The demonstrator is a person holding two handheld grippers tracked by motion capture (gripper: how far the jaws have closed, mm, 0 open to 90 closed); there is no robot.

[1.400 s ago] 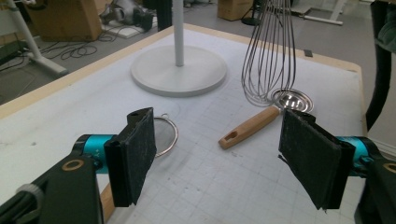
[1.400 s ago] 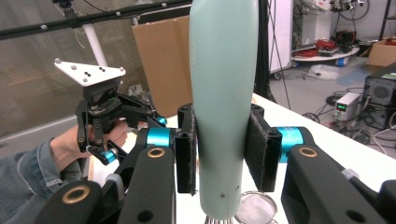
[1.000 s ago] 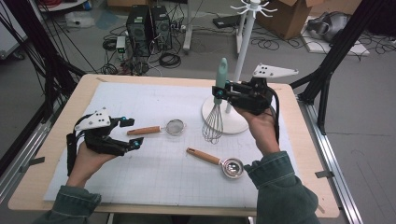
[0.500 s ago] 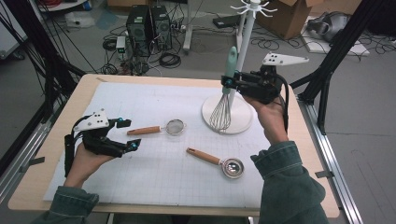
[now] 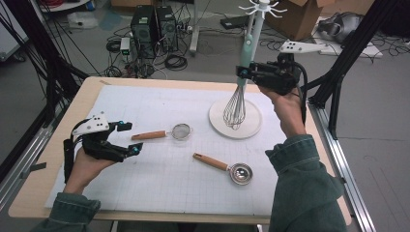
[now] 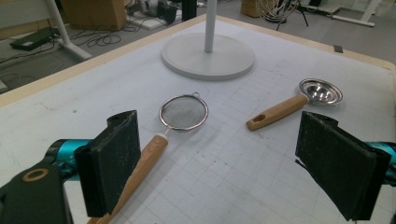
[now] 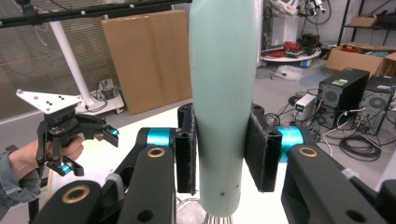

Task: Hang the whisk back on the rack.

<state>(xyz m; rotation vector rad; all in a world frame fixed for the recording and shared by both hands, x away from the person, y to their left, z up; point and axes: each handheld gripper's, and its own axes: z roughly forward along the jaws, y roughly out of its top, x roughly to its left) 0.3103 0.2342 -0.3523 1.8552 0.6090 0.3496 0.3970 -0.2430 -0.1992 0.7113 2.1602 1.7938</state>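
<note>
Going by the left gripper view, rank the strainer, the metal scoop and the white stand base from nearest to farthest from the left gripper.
From the left gripper:
1. Strainer, handle by the left jaw.
2. Metal scoop, farther right.
3. White stand base, at the far edge.

A small strainer [image 5: 181,131] and a wooden-handled measuring spoon [image 5: 240,173] lie apart.

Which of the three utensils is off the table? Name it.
The whisk with the mint-green handle: the right hand-held gripper clamps it upright above the stand's base. The strainer and the steel spoon, both wooden-handled, lie flat.
</note>
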